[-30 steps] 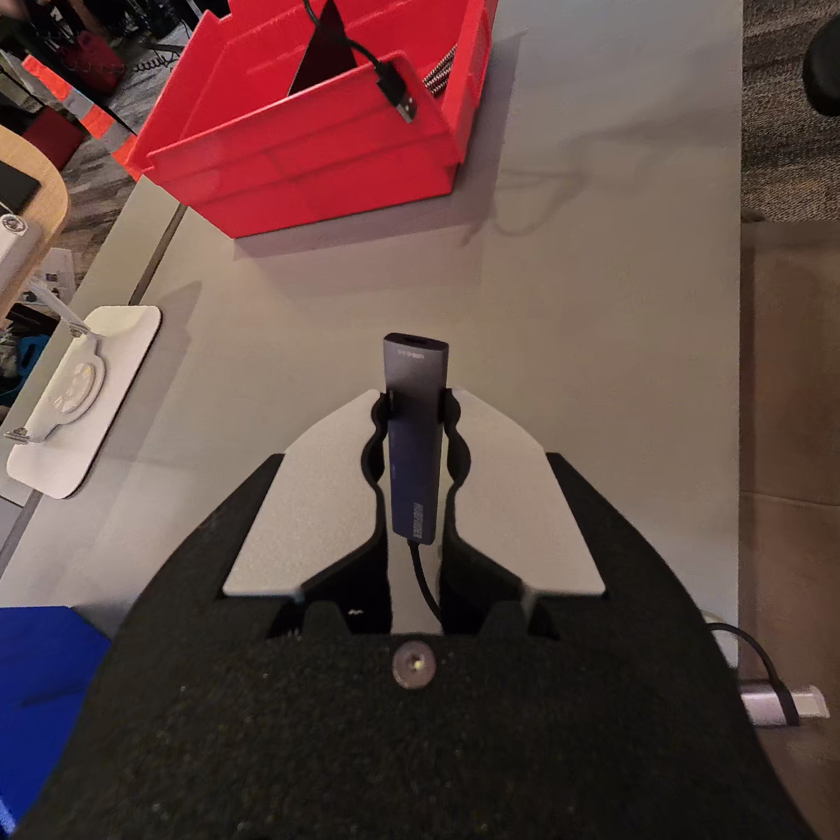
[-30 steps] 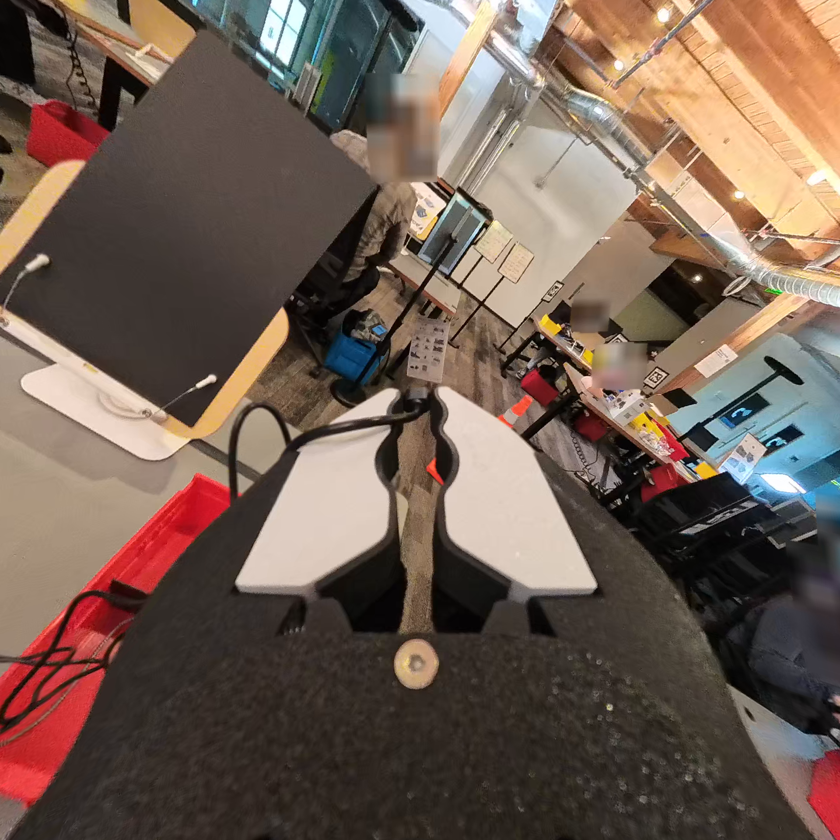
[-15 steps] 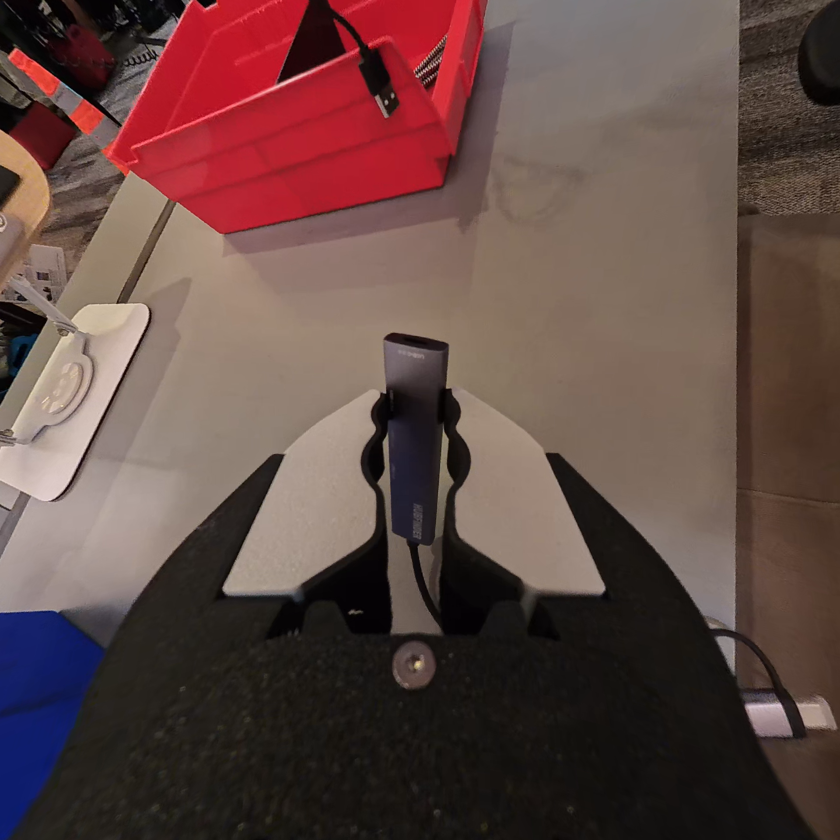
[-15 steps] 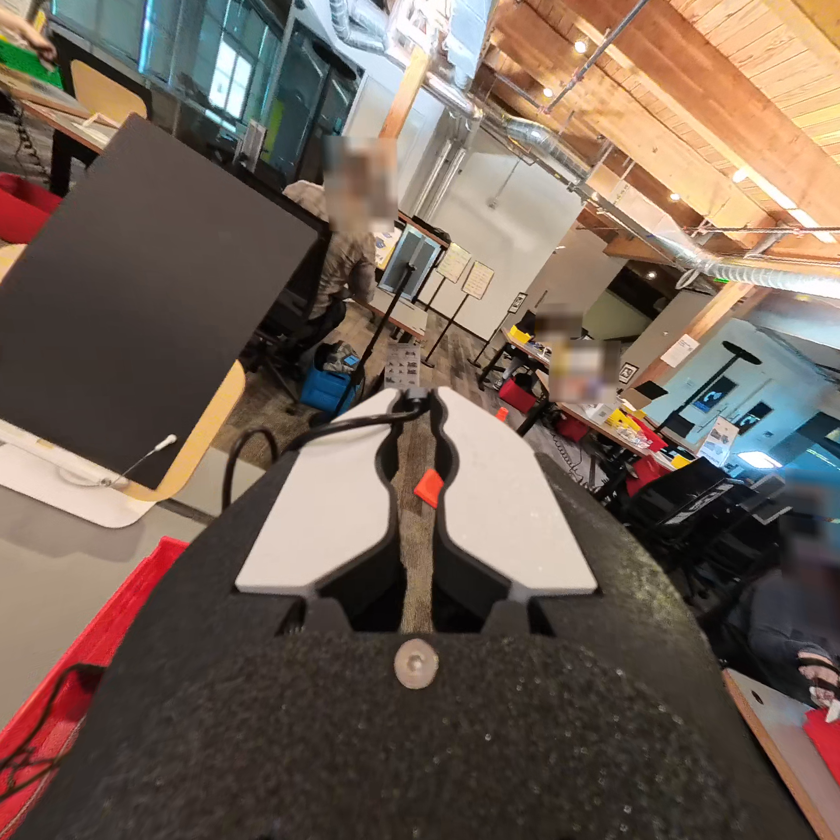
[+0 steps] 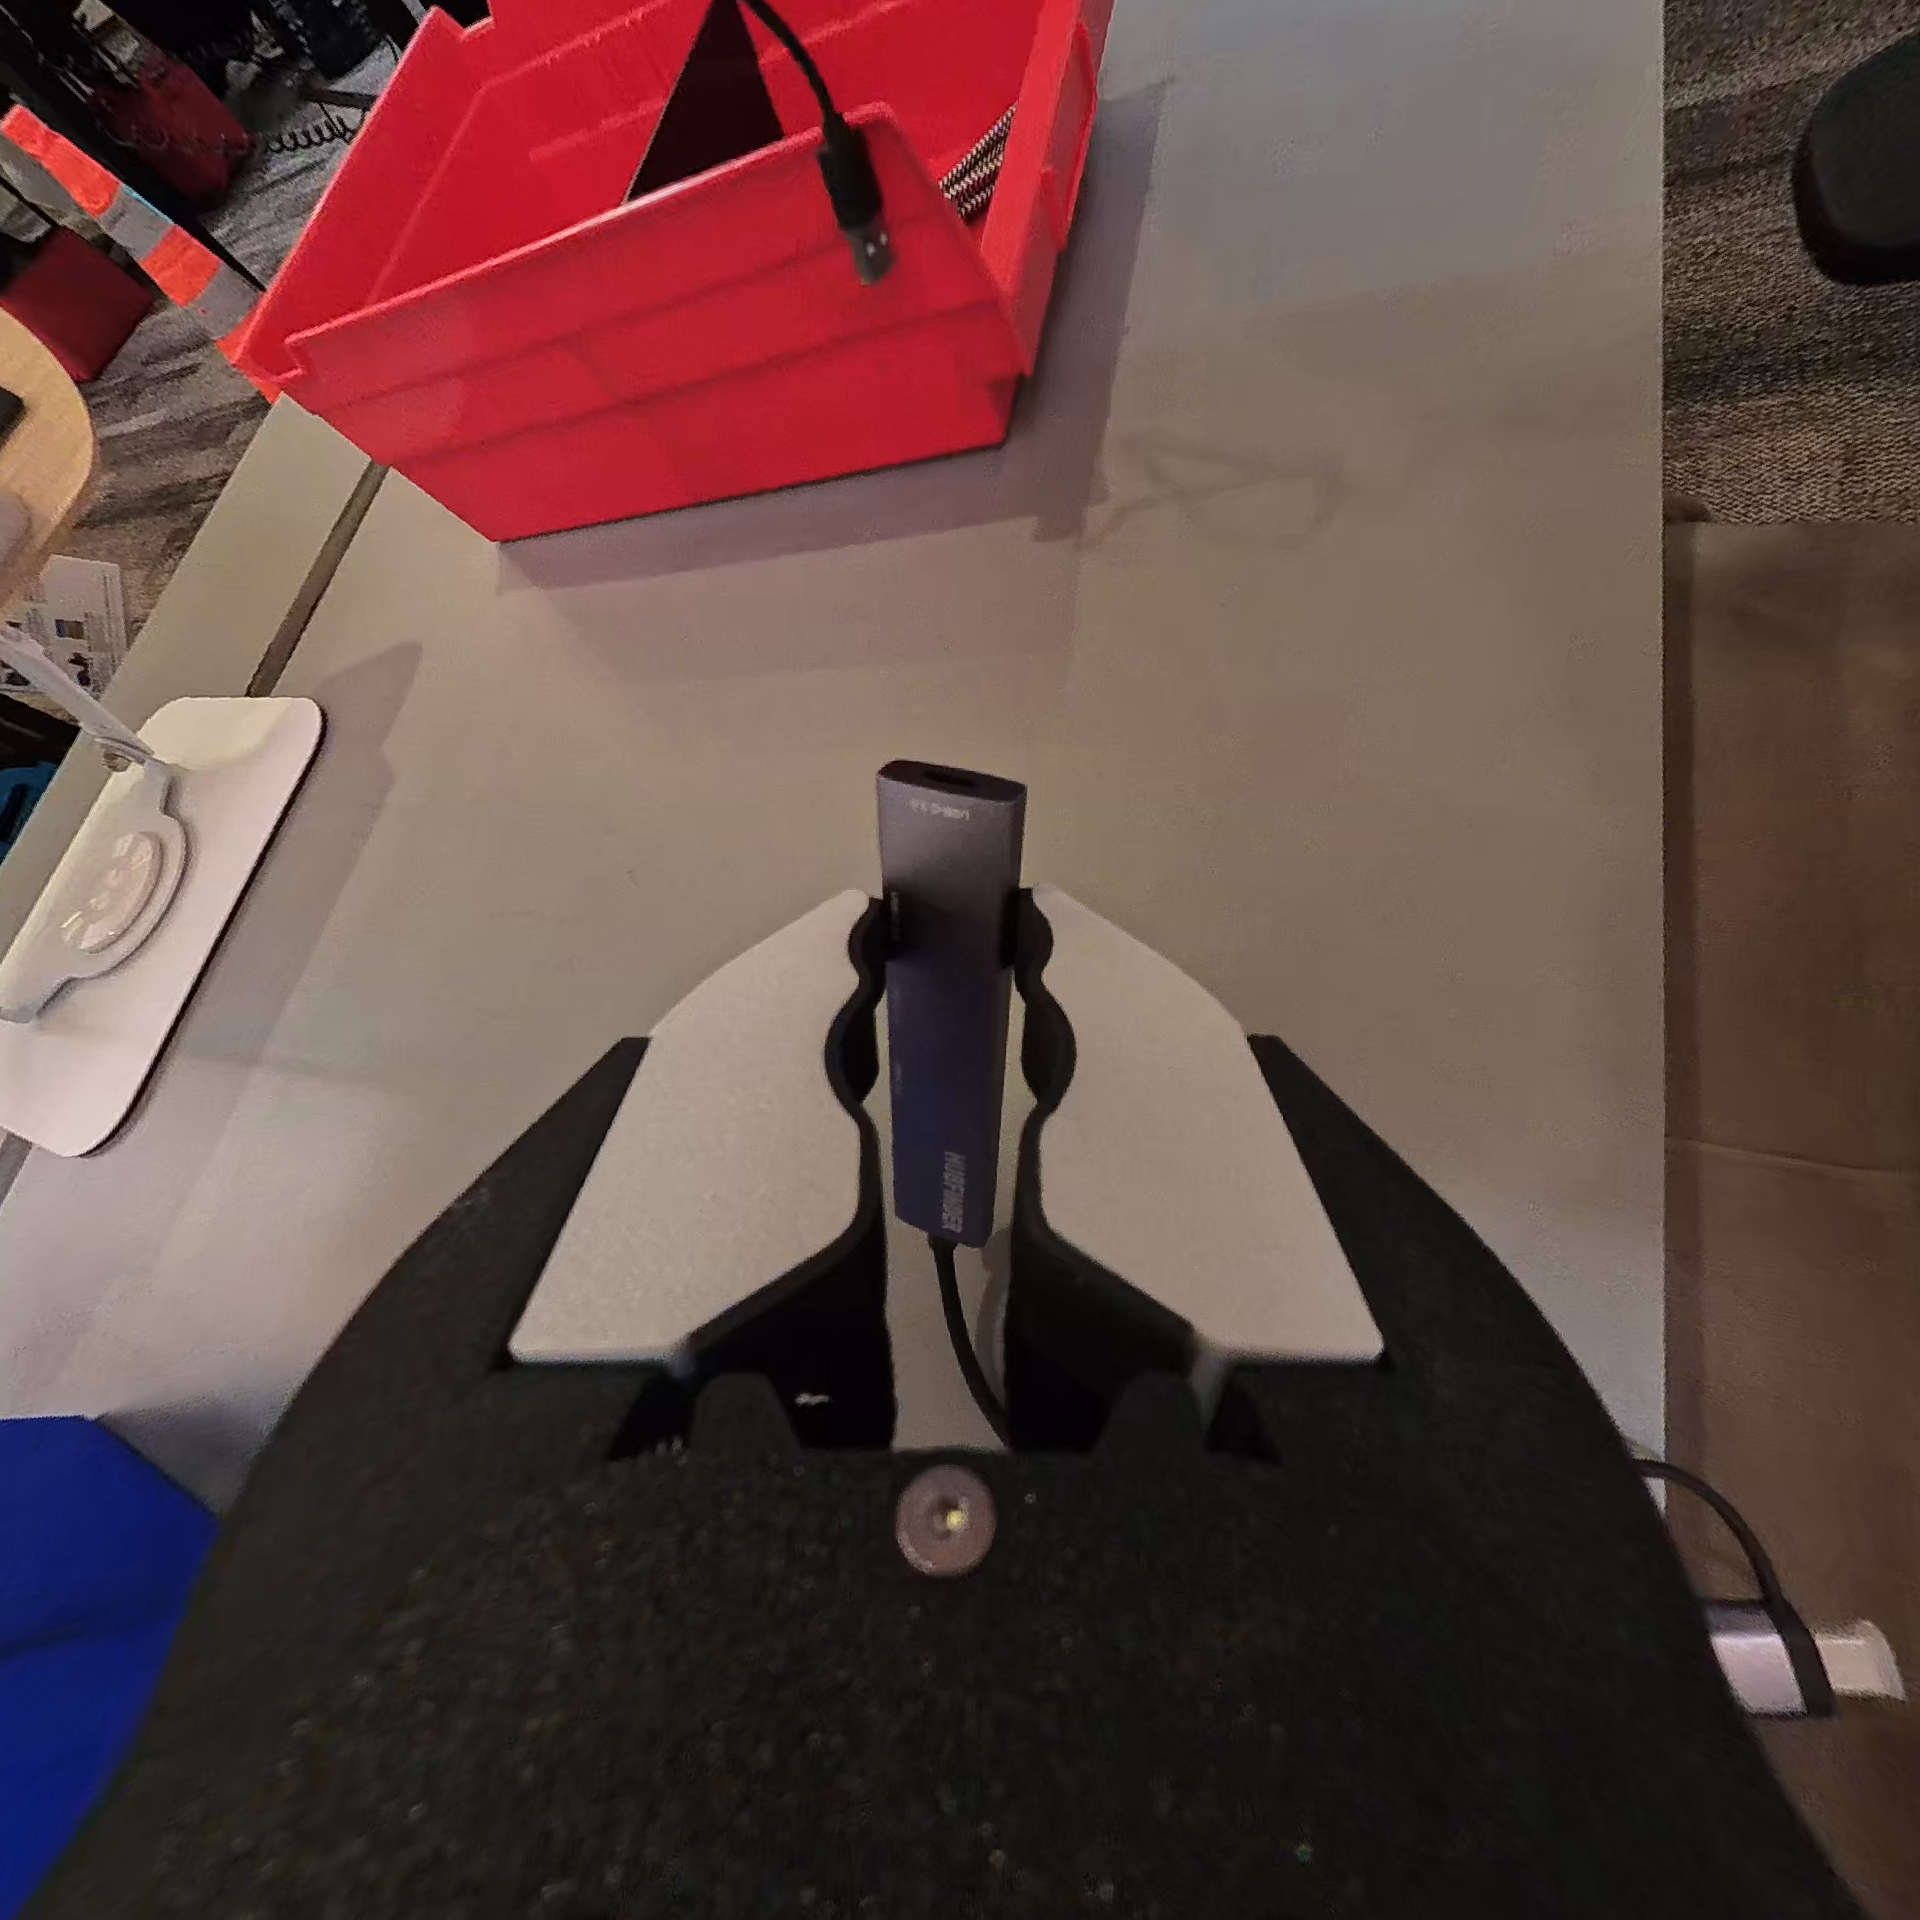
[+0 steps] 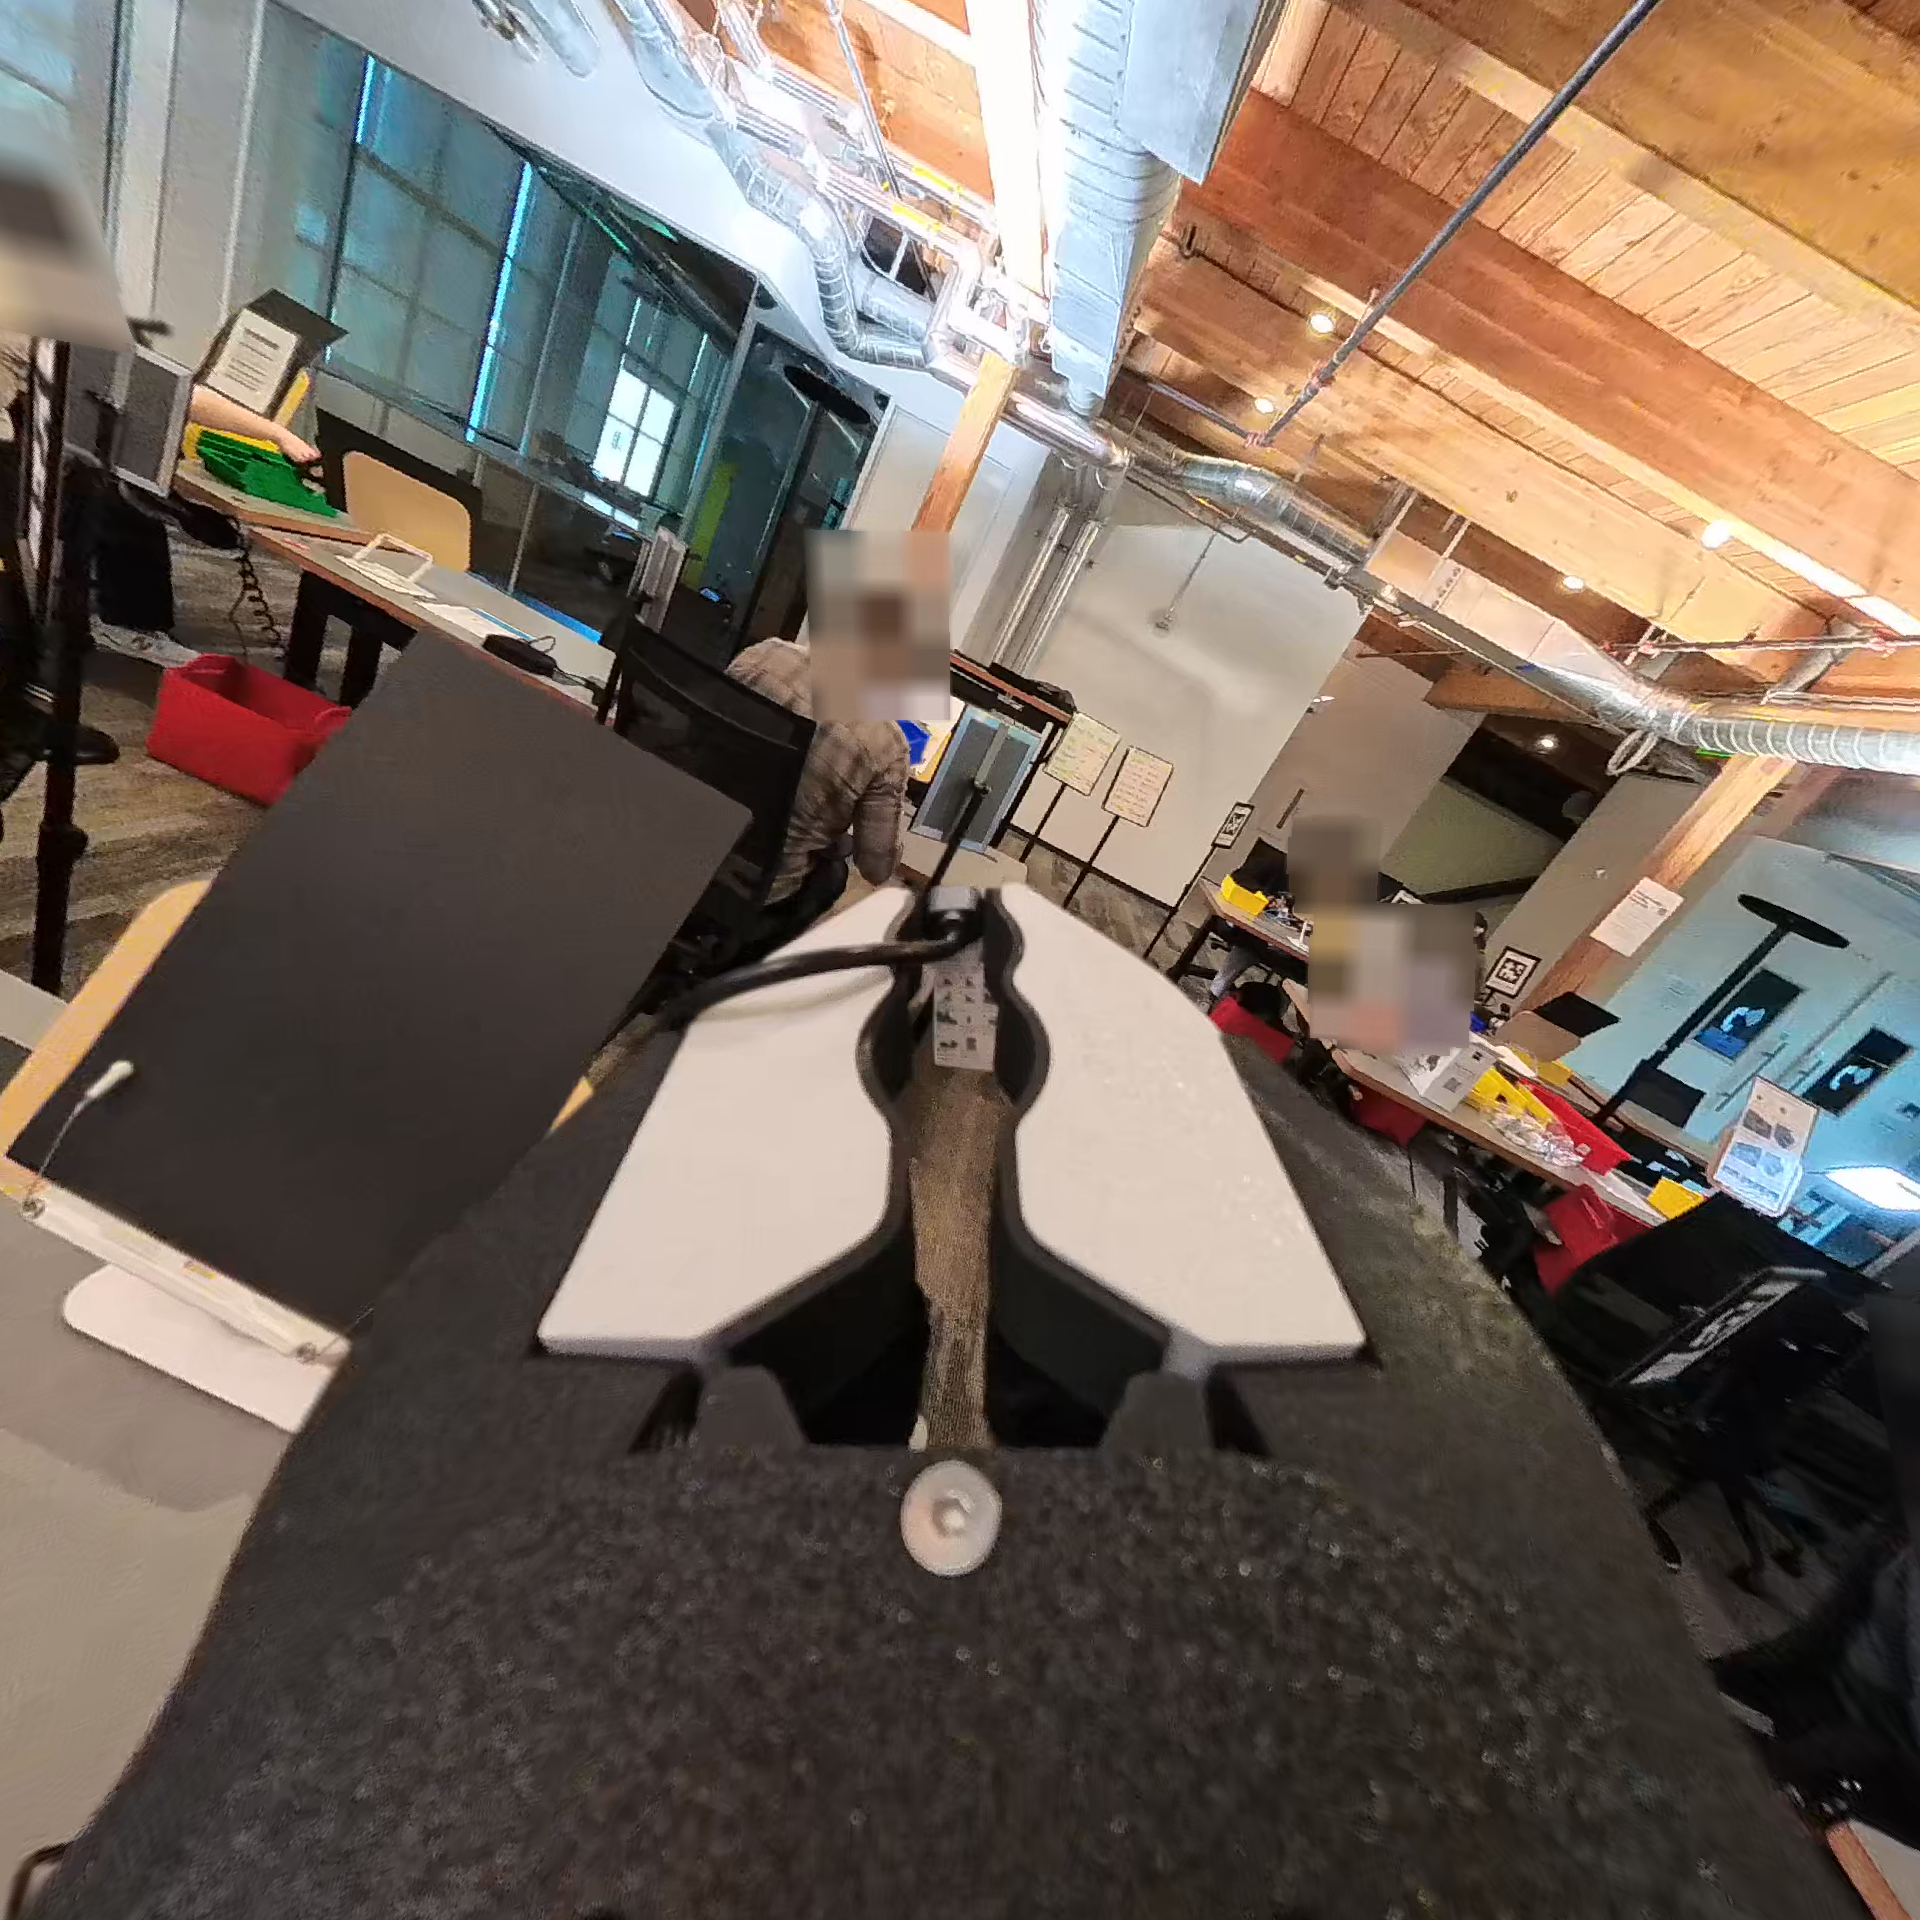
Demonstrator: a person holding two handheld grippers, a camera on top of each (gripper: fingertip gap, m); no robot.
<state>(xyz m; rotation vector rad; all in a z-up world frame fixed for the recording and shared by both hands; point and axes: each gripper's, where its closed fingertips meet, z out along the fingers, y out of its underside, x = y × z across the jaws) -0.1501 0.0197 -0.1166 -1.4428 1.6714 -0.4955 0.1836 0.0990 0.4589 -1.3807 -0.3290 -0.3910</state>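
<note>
My left gripper is shut on a dark grey USB hub and holds it above the grey table, port end forward. The hub's short black cable runs back between the fingers. My right gripper is raised and points into the room. It is shut on the small silver end of a black cable, which trails off to the left. A black USB plug hangs on its cable in front of the red bin.
A white stand base sits at the table's left edge. A black panel on a white stand stands at the left. A silver plug lies at the lower right. People sit at desks beyond. Tip to tip, the grippers are about 65 centimeters apart.
My right gripper has tilted upward, away from the red bin, with the cable end in it. The hanging USB plug has swung about over the bin. My left gripper has barely moved.
</note>
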